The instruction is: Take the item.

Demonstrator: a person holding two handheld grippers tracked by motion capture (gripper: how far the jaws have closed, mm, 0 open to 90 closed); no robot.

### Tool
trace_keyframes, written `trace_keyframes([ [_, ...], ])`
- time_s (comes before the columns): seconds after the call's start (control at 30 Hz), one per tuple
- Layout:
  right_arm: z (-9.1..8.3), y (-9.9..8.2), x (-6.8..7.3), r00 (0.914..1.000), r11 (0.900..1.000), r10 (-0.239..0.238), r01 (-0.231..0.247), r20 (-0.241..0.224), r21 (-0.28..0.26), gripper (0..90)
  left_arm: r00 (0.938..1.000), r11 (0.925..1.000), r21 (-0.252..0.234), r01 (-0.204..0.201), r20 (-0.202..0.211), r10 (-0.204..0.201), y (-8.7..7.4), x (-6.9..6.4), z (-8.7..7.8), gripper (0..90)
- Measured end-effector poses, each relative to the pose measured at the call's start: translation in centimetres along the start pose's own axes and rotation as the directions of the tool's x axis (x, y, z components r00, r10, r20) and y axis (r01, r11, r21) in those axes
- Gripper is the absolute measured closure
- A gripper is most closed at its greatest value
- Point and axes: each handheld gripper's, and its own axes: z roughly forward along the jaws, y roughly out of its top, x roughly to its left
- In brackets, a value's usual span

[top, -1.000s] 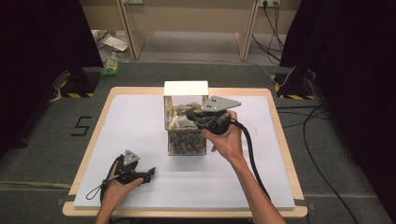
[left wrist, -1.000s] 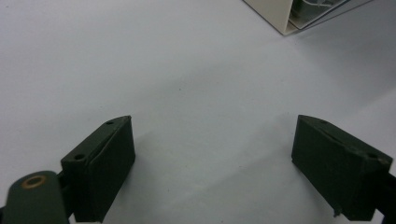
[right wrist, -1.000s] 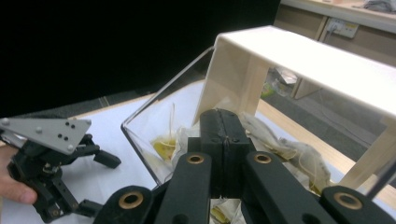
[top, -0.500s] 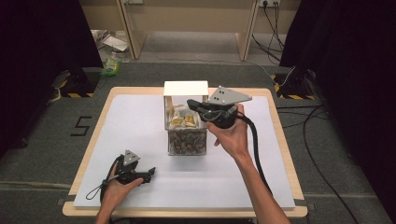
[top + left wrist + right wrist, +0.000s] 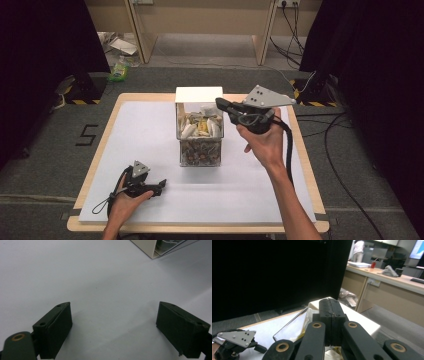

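Over the last second the right hand-held gripper (image 5: pixel 222 104) has climbed from low over the mouth of the clear box (image 5: pixel 200 131) to a spot above the box's upper right corner, near the middle of the high view, and its tip has swung to point toward the left of the frame, over the open top. In the right gripper view its jaws are pressed flat together with nothing between them, so it comes away empty; I judge this a withdrawal after dropping or nudging something inside, or a grab that missed. The box has not shifted: it stands upright at the centre of the bench (image 5: pixel 150 130), its long axis vertical, mouth up, white flap raised behind. The left hand-held gripper (image 5: pixel 161 186) rests at the lower left, jaws wide apart on the bare white sheet (image 5: pixel 100 277), holding nothing.
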Motion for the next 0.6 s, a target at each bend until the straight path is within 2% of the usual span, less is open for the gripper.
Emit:
trace_keyframes([
  [0.2, -2.4, 0.0, -1.6, 0.9989, 0.9996, 0.014, -0.013, 0.046, -0.024, 90.0, 1.0, 1.0, 0.001, 0.0, -0.001, 0.0, 0.0, 0.0, 0.0, 12.4],
  [0.23, -3.3, -0.1, -2.1, 0.9978, 0.9996, 0.018, -0.016, 0.063, -0.025, 90.0, 1.0, 1.0, 0.0, 0.0, 0.0, 0.0, 0.0, 0.0, 0.0, 12.4],
  [0.27, -3.3, -0.1, -2.1, 0.9978, 0.9996, 0.018, -0.016, 0.063, -0.025, 90.0, 1.0, 1.0, 0.001, 0.0, -0.001, 0.0, 0.0, 0.0, 0.0, 12.4],
  [0.3, -4.3, -0.3, -2.7, 0.9962, 0.9992, 0.026, -0.024, 0.083, -0.032, 90.0, 1.0, 1.0, 0.0, 0.0, 0.0, 0.0, 0.0, 0.0, 0.0, 12.4],
  [0.4, -5.0, -0.5, -3.2, 0.9947, 0.9988, 0.034, -0.03, 0.097, -0.038, 90.0, 1.0, 1.0, 0.0, 0.0, 0.0, 0.0, 0.0, 0.0, 0.0, 12.3],
  [0.57, -7.3, -1.9, -4.9, 0.9867, 0.9984, 0.055, -0.051, 0.153, -0.026, 90.0, 1.0, 1.0, 0.0, 0.0, 0.0, 0.0, 0.0, 0.0, 0.0, 12.3],
  [0.6, -7.3, -1.9, -4.9, 0.9867, 0.9984, 0.055, -0.051, 0.153, -0.026, 90.0, 1.0, 1.0, 0.0, 0.0, 0.0, 0.0, 0.0, 0.0, 0.0, 12.3],
])
